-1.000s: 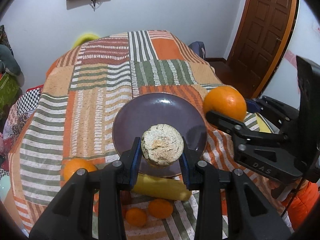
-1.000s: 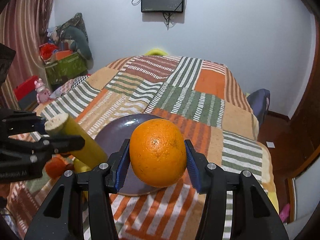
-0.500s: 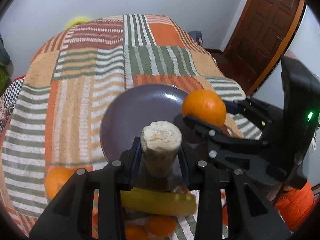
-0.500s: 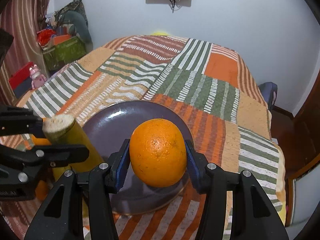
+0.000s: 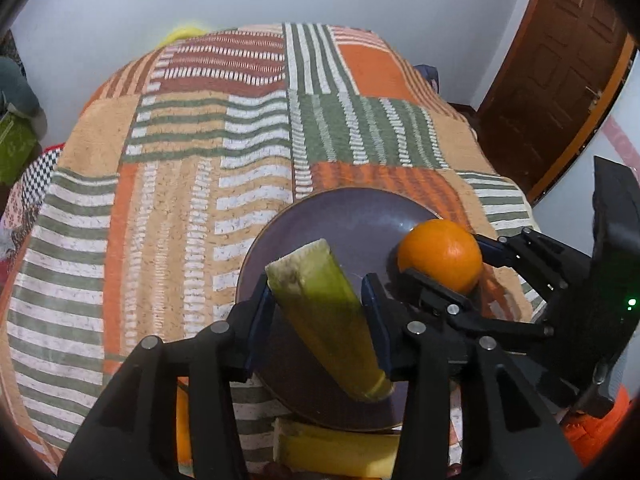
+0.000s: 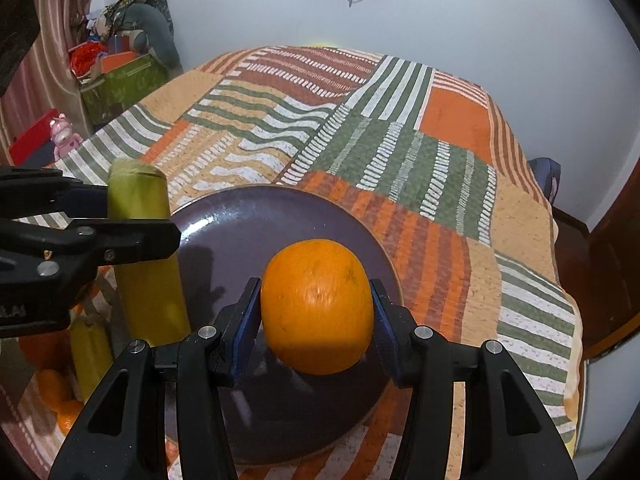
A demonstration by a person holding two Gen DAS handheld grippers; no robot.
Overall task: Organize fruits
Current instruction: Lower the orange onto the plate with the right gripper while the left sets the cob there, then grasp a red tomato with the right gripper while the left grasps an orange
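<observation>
A dark purple plate lies on the striped patchwork cloth. My left gripper is shut on a yellow-green stalk piece with a pale cut end, held tilted over the plate's near left part; it also shows in the right wrist view. My right gripper is shut on a large orange low over the plate's right side; the orange shows in the left wrist view too.
Another yellow stalk piece lies by the plate's near edge. Small oranges lie near it. A green box and toys stand left of the bed. A brown door is at the right.
Both grippers have come lower and further over the plate. The stalk piece has tilted so its side shows. The orange has dropped closer to the plate's surface.
</observation>
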